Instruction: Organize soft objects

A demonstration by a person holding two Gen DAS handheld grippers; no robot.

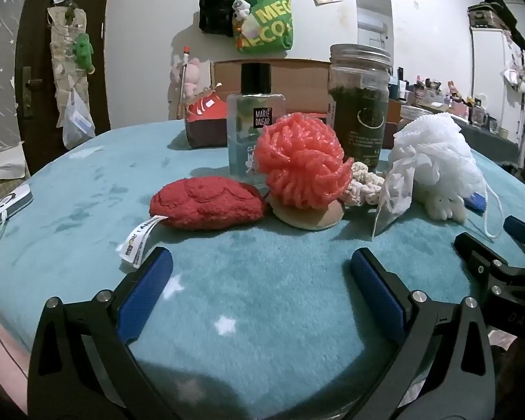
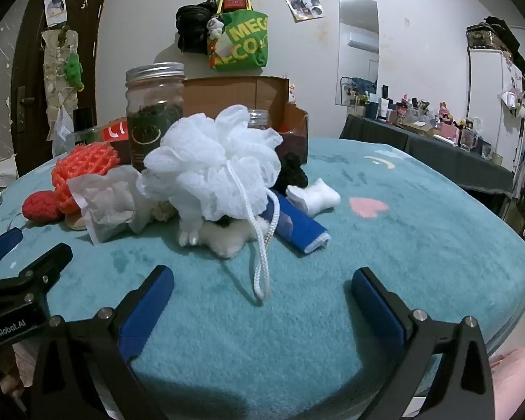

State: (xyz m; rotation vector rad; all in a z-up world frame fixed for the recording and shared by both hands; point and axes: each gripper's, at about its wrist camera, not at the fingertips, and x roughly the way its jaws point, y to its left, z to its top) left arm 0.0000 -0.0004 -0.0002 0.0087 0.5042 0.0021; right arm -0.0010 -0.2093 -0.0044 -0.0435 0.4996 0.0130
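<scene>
A: Left gripper (image 1: 261, 273) is hovering low over the teal blanket (image 1: 262, 315), jaws standing wide apart, nothing between the blue pads. Right gripper (image 2: 262, 292) is doing the same on its side, spread wide and empty.

B: Where are the soft things sitting?

A: All bunched toward the far half of the blanket. From the left wrist view: a red plush piece (image 1: 208, 203) with a white tag is lying nearest the left finger. Just beside it, on its right, a coral mesh pouf (image 1: 302, 161) is resting on a tan round pad (image 1: 308, 215).

B: And the white one?

A: White mesh pouf (image 2: 213, 161) is sitting further right, on top of a white fluffy toy (image 2: 224, 238), its cord loop (image 2: 262, 262) trailing toward the right gripper. A mesh sachet (image 1: 395, 196) is leaning against its left side. A cream knitted piece (image 1: 364, 183) is showing between the two poufs.

B: Anything behind?

A: A clear bottle with a black cap (image 1: 255, 133) and a jar of dark green contents (image 1: 360, 105) are standing upright behind the coral pouf. A cardboard box (image 2: 234, 94) is sitting behind those. In the right wrist view a blue rolled cloth (image 2: 297, 225), a white sock-like piece (image 2: 315, 196) and something black and knitted (image 2: 292, 171) are lying right of the white pouf.
</scene>
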